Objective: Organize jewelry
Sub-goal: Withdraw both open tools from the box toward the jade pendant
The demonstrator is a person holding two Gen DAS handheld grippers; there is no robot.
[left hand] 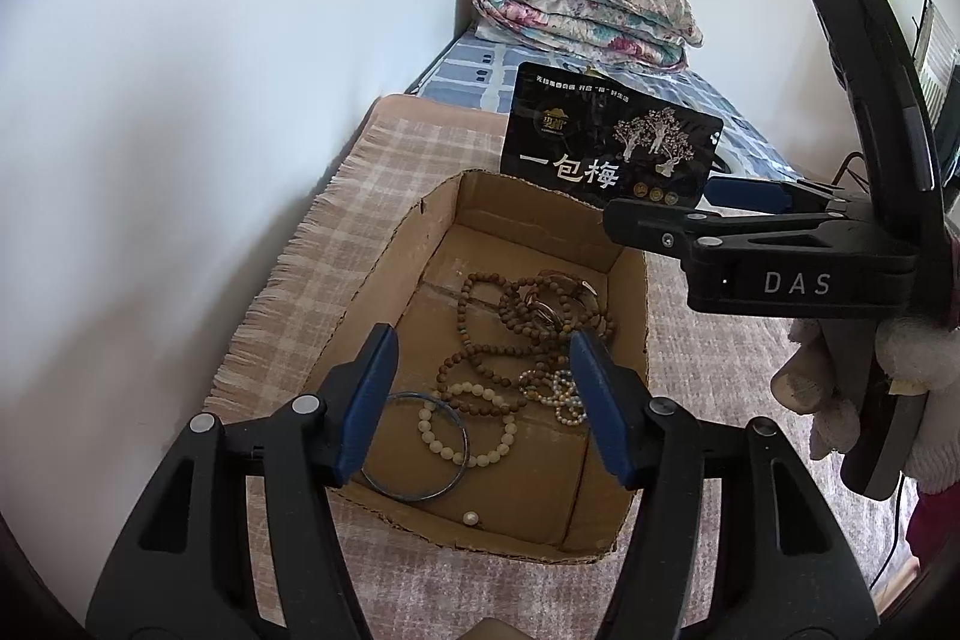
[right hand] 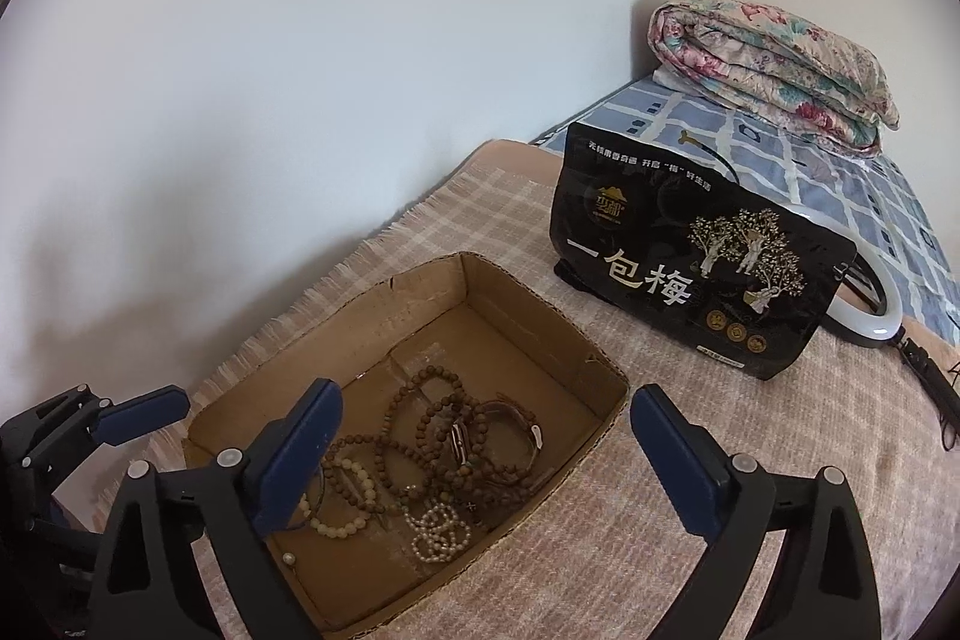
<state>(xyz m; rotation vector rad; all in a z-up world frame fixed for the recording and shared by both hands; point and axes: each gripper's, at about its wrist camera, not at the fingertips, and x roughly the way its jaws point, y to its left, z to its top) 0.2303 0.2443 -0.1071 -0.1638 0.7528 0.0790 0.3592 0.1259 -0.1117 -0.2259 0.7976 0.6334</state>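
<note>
An open cardboard box [left hand: 372,274] [right hand: 528,316] on a plaid cloth holds jewelry: brown wooden bead strands [left hand: 480,340] [right hand: 414,436], a cream bead bracelet [left hand: 474,424] [right hand: 348,496], a small pearl bracelet [left hand: 558,391] [right hand: 441,529], a blue bangle [left hand: 414,445], a watch [right hand: 480,430] and a loose pearl [left hand: 470,519] [right hand: 288,558]. My left gripper [left hand: 483,400] is open and empty above the box's near end. My right gripper [right hand: 483,466] is open and empty over the box's right side; in the left wrist view it [left hand: 660,220] hovers by the far right corner.
A black snack bag [left hand: 606,148] [right hand: 690,280] stands behind the box. A ring light [right hand: 870,316] lies behind it. A folded floral quilt [left hand: 588,10] [right hand: 774,64] lies on a blue checked sheet [right hand: 840,184] by the white wall.
</note>
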